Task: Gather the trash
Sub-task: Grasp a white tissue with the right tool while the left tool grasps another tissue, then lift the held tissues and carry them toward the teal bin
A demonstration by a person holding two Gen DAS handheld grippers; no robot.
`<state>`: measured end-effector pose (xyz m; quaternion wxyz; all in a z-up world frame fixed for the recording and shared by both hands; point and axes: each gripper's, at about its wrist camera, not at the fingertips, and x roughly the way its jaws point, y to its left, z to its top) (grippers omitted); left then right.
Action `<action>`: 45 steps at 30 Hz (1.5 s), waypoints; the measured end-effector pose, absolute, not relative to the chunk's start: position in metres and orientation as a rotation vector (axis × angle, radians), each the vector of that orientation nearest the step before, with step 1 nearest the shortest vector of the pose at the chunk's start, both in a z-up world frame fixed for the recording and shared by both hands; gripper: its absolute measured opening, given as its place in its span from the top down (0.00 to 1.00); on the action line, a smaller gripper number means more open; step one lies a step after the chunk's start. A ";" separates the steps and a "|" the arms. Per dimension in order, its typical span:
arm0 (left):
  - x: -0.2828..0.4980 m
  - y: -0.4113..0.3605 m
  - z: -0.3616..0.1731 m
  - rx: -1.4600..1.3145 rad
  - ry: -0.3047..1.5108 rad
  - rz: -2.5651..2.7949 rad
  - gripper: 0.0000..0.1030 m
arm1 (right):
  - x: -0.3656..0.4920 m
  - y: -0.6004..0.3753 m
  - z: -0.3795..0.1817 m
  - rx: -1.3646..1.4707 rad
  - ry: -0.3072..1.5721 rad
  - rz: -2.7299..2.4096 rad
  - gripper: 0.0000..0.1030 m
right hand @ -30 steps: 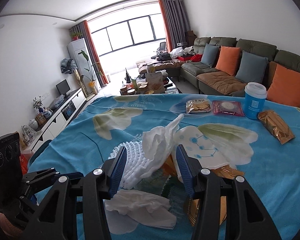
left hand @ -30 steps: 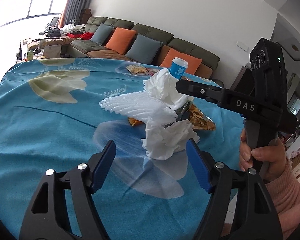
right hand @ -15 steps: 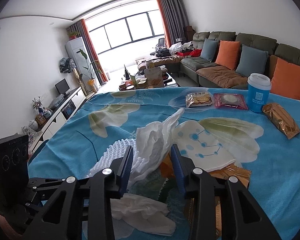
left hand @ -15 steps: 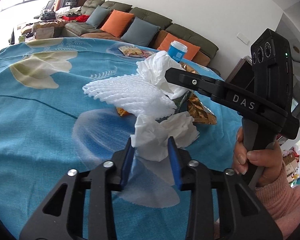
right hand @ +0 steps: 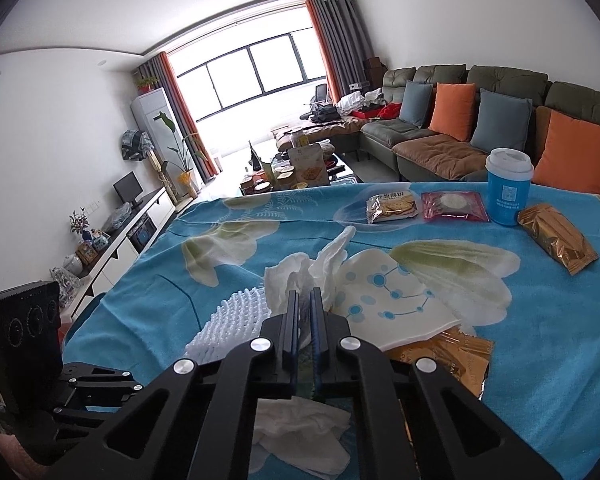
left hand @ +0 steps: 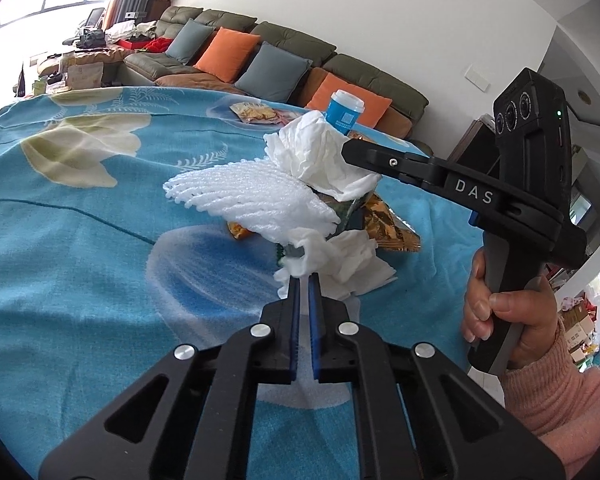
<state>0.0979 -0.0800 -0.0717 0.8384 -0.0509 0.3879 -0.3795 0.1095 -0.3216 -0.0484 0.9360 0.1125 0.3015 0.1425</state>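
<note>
Here, the left gripper (left hand: 304,280) pinches the near crumpled tissue (left hand: 340,260); the right gripper (right hand: 305,294) pinches the upper tissue (right hand: 296,276) above the foam net (left hand: 244,196).

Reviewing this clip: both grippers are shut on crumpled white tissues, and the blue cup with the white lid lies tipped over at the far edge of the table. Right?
Not quite. The blue cup stands upright, as the right wrist view shows. The rest holds: the left gripper is shut on the lower tissue and the right gripper on the upper tissue.
</note>
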 end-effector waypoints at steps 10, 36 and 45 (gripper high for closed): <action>0.099 -0.076 -0.069 -0.103 0.819 -0.777 0.61 | 0.117 -0.319 -0.054 0.238 0.661 0.286 0.76; 0.075 -0.041 -0.035 -0.155 0.732 -0.799 0.95 | 0.105 -0.324 -0.020 0.294 0.556 0.358 0.96; 0.046 0.016 -0.022 -0.195 0.690 -0.727 0.95 | 0.100 -0.289 -0.008 0.269 0.537 0.482 0.96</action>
